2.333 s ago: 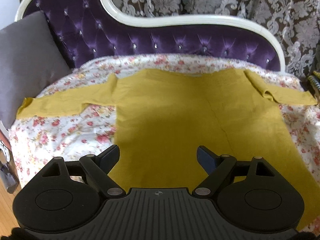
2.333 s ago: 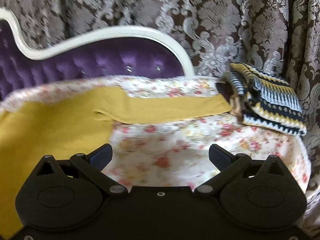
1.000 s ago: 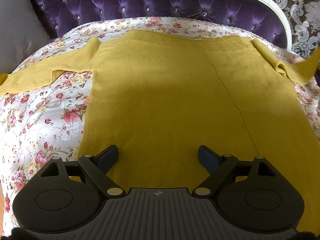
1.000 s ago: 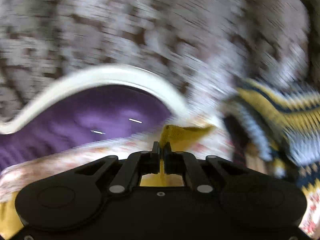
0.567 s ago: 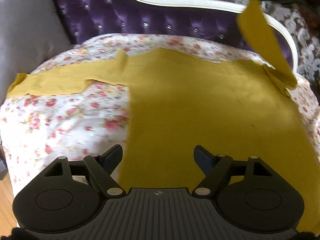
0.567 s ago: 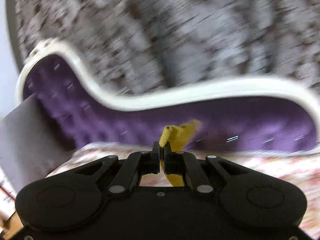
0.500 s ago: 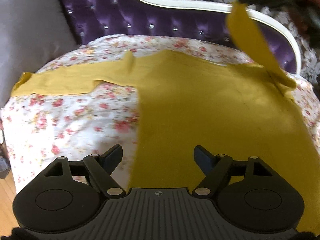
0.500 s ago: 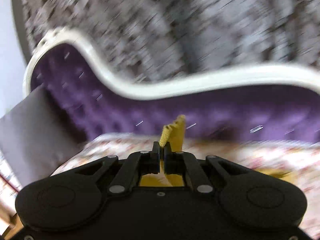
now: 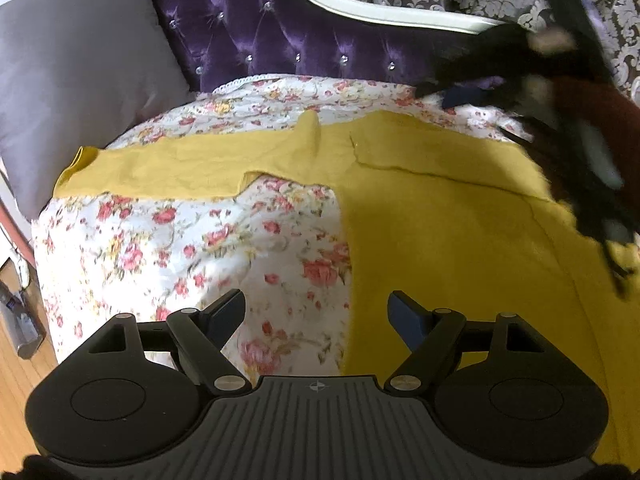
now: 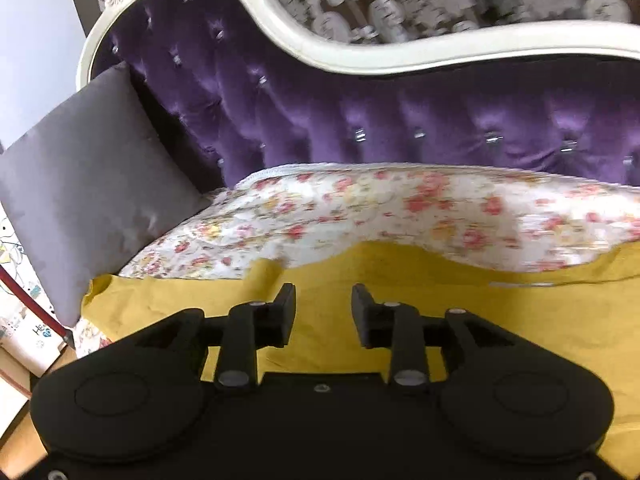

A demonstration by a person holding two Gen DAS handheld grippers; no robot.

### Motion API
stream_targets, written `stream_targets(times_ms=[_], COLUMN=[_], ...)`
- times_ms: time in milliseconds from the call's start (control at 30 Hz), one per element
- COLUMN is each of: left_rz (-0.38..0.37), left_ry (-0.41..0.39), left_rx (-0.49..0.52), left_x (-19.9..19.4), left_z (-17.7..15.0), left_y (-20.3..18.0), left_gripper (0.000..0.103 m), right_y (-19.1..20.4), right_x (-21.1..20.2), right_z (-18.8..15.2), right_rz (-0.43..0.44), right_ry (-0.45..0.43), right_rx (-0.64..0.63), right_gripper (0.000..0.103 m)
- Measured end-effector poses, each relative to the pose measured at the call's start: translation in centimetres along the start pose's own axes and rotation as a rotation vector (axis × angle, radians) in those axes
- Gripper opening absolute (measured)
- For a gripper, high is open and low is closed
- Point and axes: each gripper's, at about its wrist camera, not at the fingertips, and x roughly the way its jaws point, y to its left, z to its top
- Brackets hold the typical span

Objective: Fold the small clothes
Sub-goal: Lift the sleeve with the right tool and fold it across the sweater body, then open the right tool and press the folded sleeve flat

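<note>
A mustard-yellow top [image 9: 460, 240] lies flat on the floral bedspread [image 9: 180, 248] covering the purple tufted chaise [image 9: 288, 36]. From the left wrist view, its body fills the 3 o'clock half of the cover, one sleeve [image 9: 168, 168] stretches out toward 10 o'clock and ends just beside the grey cushion [image 9: 76, 84], and the other sleeve [image 9: 440, 156] is folded in across the chest, its edge forming a diagonal line.

The left hand-held gripper [image 9: 318, 314] hovers with its jaws spread wide, one finger over bare bedspread, the other over the top's side edge, pinching nothing.

The right hand-held gripper [image 10: 323, 316] has its jaws parted and empty, above the yellow fabric [image 10: 520, 320] near the collar edge. In the left view it is a dark blur at 2 o'clock [image 9: 472, 80].
</note>
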Motion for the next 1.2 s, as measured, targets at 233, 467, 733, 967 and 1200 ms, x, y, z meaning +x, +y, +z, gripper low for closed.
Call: stream_targets(times_ms=[233, 467, 733, 967, 1200], left_rz=[-0.021, -0.015, -0.031, -0.042, -0.068], left_ry=[-0.053, -0.109, -0.041, 0.008, 0.024], left_rx=[0.025, 0.068, 0.063, 0.060, 0.073], left_x=[1.5, 4.8, 10.6, 13.0, 12.8], left_z=[4.3, 8.9, 9.5, 7.9, 8.4], left_y=[-1.0, -4.2, -6.3, -6.1, -6.7], left_gripper=[0.078, 0.078, 0.078, 0.079, 0.078], right_y=[-10.1, -20.2, -24.2, -25.5, -22.4], right_x=[-7.3, -12.3, -10.6, -8.6, -9.4], right_z=[-1.0, -2.1, -3.3, -4.5, -3.9], right_rz=[-0.227, -0.444, -0.432, -0.305, -0.405], right_ry=[-0.024, -0.040, -0.001, -0.010, -0.041], right_rx=[0.044, 0.163, 0.192, 0.269, 0.070], right_gripper=[0.055, 0.055, 0.063, 0.057, 0.014])
